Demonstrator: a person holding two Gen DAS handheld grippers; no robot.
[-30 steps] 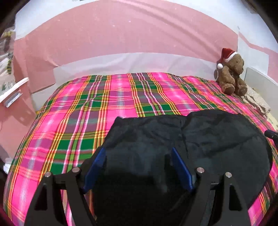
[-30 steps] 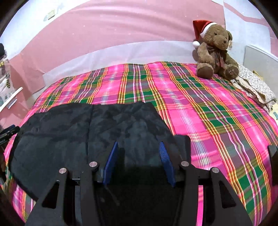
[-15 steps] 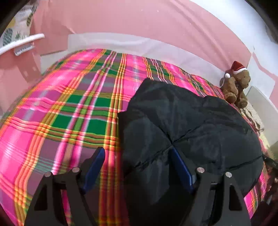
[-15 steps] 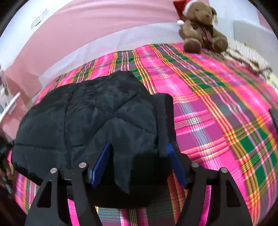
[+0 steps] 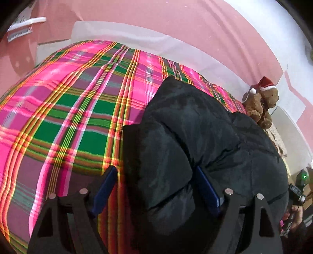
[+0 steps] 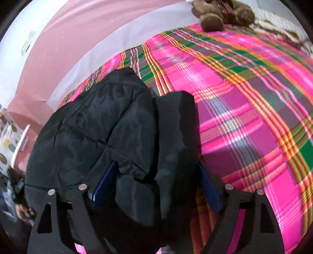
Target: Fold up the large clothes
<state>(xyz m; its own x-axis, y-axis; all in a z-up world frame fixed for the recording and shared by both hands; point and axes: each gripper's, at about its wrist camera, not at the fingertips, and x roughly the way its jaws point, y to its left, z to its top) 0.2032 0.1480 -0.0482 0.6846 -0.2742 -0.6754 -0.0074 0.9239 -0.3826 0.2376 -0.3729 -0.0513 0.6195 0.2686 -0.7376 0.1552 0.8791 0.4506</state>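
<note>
A black quilted jacket [image 5: 195, 140] lies folded and bunched on a pink and green plaid bed cover [image 5: 74, 109]. My left gripper [image 5: 156, 187] is open, its blue pads set wide around the jacket's left edge. The jacket also shows in the right wrist view [image 6: 109, 129]. My right gripper [image 6: 158, 185] is open, its blue pads wide around the jacket's right edge, with a dark flap [image 6: 178, 125] lying toward the bed cover [image 6: 254, 101]. Neither pair of pads presses the cloth visibly.
A brown teddy bear in a red Santa hat [image 5: 262, 101] sits at the far right corner of the bed, also at the top of the right wrist view [image 6: 221, 13]. A pink and white wall [image 5: 176, 29] runs behind the bed. A patterned cloth [image 6: 277, 27] lies beside the bear.
Both grippers have dropped lower and swung outward toward the jacket's two sides. The jacket now looks bunched and thicker between them, and the bed cover fills more of each view.
</note>
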